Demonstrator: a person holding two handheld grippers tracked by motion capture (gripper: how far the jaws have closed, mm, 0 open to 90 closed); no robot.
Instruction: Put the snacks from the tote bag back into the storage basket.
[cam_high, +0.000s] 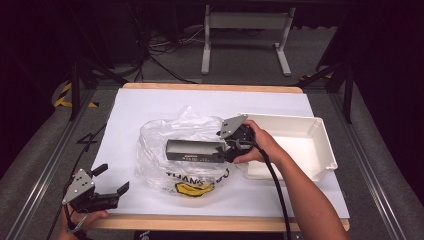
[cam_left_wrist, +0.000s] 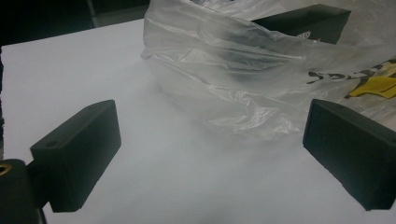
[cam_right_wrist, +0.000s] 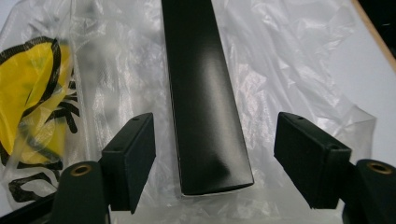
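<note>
Long black box (cam_high: 195, 150) lies on clear plastic bag (cam_high: 165, 142), mid-table. Right gripper (cam_right_wrist: 212, 156) straddles its right end, jaws apart, pads not touching: lined up for grasp. Left gripper (cam_high: 114, 192) parked near-left, jaws released. White tray (cam_high: 322, 145) right, likely destination.

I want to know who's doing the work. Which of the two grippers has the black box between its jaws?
The right gripper, over the plastic bag: the black box lies between its jaws, untouched. The left gripper sits apart, near the table's front edge.

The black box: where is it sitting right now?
In the high view the black box lies lengthwise on the clear plastic bag at mid-table, left of the white tray. Its right end sits between the right gripper's open jaws, untouched.
</note>
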